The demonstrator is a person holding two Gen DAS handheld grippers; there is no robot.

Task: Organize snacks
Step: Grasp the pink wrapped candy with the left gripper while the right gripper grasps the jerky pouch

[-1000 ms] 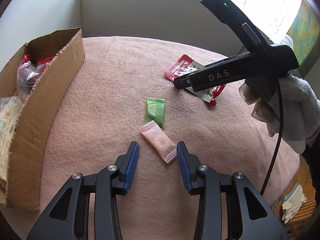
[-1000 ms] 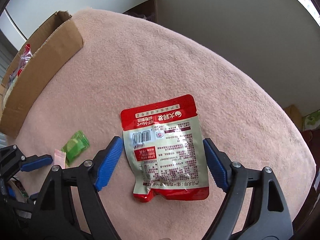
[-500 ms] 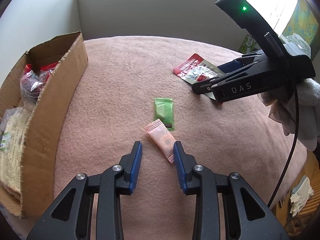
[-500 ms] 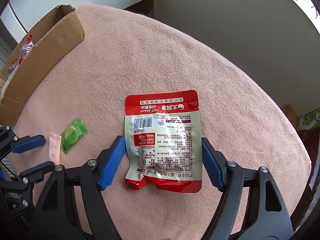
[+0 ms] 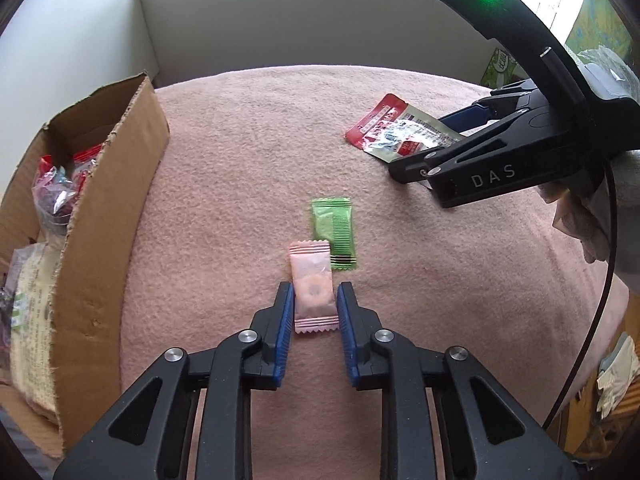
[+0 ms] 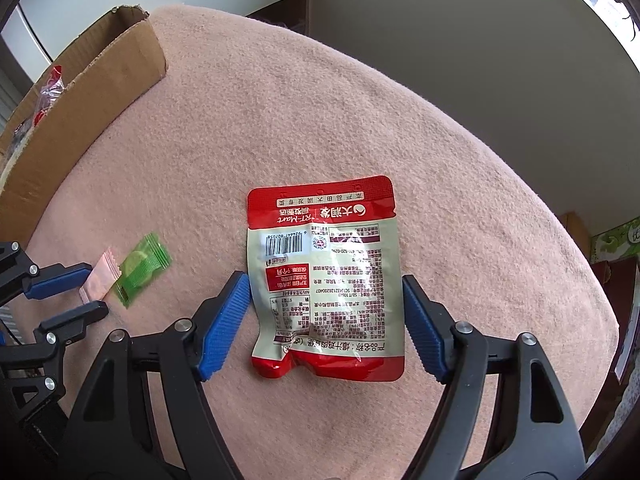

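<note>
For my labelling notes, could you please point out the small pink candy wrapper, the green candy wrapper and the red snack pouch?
pink candy wrapper (image 5: 312, 276), left wrist view, middle.
green candy wrapper (image 5: 334, 230), left wrist view, centre.
red snack pouch (image 6: 332, 280), right wrist view, printed back.

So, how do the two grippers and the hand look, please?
Both the left gripper and the right gripper have black frames, silver bolts and ribbed blue pads. The right one carries white letters "DAS", a green light and a black cable. The hand wears a light knitted glove.

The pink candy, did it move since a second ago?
Yes. The pink candy lay slanted, its far corner at the green candy. Now it lies straight alongside it, squeezed in the shut left gripper.
</note>
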